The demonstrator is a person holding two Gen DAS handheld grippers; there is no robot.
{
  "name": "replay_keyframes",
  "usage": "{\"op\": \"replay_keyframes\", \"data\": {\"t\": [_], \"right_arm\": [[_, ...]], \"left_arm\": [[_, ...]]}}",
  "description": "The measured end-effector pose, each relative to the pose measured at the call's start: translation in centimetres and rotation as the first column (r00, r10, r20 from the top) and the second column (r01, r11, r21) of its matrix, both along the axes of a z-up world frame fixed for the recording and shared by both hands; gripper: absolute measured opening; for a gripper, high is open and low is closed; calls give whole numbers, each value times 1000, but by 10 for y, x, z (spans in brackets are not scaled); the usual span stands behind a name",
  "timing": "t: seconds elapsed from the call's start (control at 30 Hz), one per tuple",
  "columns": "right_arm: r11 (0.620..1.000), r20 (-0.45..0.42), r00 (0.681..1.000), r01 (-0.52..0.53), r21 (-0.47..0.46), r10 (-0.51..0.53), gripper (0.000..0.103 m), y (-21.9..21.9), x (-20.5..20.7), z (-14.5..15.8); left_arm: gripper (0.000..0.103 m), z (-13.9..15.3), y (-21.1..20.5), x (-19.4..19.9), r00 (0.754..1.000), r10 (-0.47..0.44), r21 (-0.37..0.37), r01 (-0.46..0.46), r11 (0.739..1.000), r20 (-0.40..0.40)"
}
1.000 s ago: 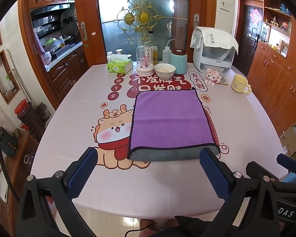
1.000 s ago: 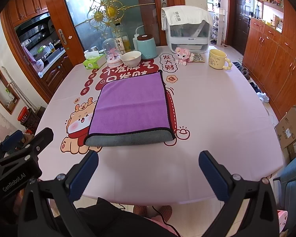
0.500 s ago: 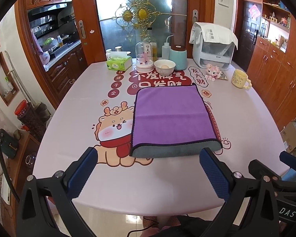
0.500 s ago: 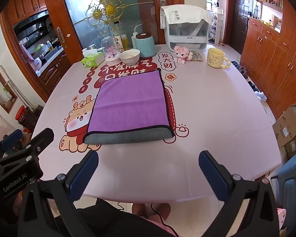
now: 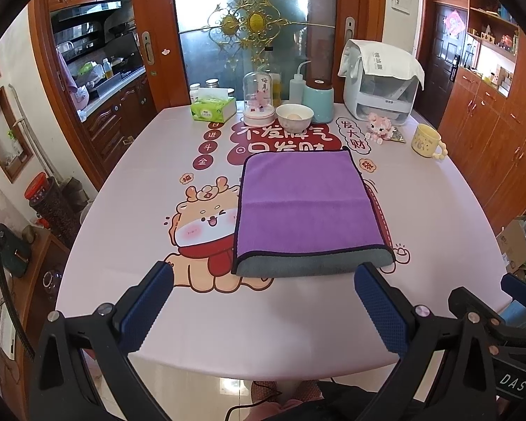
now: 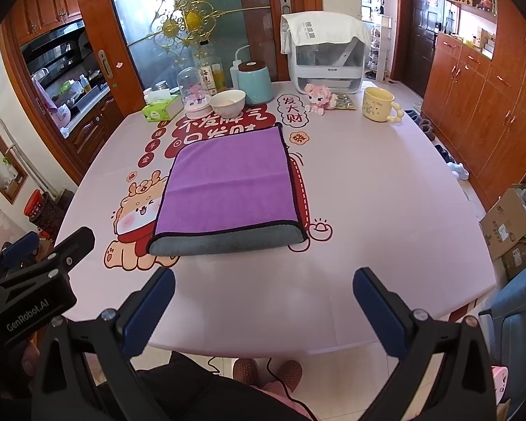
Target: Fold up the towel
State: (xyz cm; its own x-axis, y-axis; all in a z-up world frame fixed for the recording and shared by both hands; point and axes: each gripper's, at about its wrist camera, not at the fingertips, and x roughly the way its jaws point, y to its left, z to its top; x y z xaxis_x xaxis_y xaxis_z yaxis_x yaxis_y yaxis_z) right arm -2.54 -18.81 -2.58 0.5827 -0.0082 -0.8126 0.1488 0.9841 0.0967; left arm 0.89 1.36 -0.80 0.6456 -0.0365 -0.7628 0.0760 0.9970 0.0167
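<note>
— Far left of the table point(image 5: 122, 210)?
— Green tissue box point(image 5: 213, 108) near the back edge, glass dome point(image 5: 258, 100) just beside it, then a white bowl point(image 5: 294, 117) and a teal canister point(image 5: 318, 102).

— And the left gripper point(image 5: 263, 301)?
— Held off the near edge, jaws spread wide, blue pads point(image 5: 147, 307) bare, gripping nothing, apart from the cloth.

— Centre?
— Purple towel point(image 5: 305, 203) lying flat on the printed tablecloth, already folded over, grey underside showing along the near edge, a faint crease across the middle. Just right of the cartoon deer print point(image 5: 207, 224).

— Right gripper point(image 6: 263, 301)?
— Same story: hovering at the near edge, jaws parted wide, empty, well short of the towel point(image 6: 228, 186).

— Further right?
— Pink plush toy point(image 6: 321, 96) and a yellow mug point(image 6: 380, 104) near the back, white appliance point(image 6: 326, 56) behind them, draped with a cloth.
</note>
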Motion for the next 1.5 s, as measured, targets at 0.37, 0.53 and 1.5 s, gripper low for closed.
{"op": "replay_keyframes", "data": {"t": [0.37,0.53,1.5], "right_arm": [[1000,3,1000,27,2,-27,102,-3,-1,4],[999,-3,999,39,-1,-39,102,1,0,5],[996,-12,996,89,-20,-89,95,41,9,-12]], "left_arm": [[102,0,-1,1,1000,-12,-15,12,1000,5],[102,1,4,4,1000,-24,-29,24,999,6],[102,-34,53,42,974,-143,-64,134,989,-173]]}}
